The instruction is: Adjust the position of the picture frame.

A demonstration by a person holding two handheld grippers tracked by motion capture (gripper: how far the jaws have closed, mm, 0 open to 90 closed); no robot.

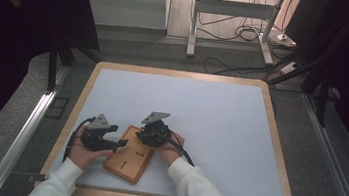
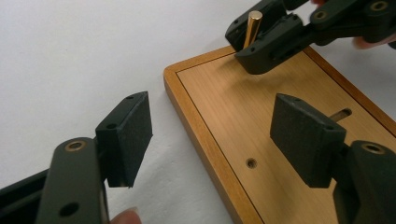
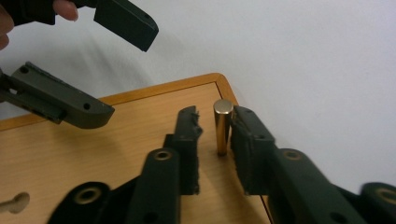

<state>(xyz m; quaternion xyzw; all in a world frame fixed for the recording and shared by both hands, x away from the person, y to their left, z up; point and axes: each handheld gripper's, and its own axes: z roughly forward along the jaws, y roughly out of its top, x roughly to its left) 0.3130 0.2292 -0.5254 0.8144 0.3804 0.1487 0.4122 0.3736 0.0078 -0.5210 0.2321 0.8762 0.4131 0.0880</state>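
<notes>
While wooden board (image 1: 129, 160) sits near desk (image 1: 211, 112) front edge, wide bare room behind. Brass pin (image 3: 222, 126) upright near board corner, between right gripper (image 3: 215, 135) jaws: one pad touching, other just apart. Left gripper (image 2: 212, 135) spread, straddling board edge.

Open left gripper (image 2: 210, 135) over a wooden board (image 2: 224, 112)

Its two black pads stand wide apart, one above the white table (image 2: 70, 56), one above the board. Farther off, the right gripper (image 2: 261, 39) brackets an upright brass pin (image 2: 252, 28) near the board's corner.

High view overhead, far, facing forward-down; both gripper views close, low, sharing wooden board (image 2: 280, 140) and brass pin (image 3: 222, 126).
</notes>
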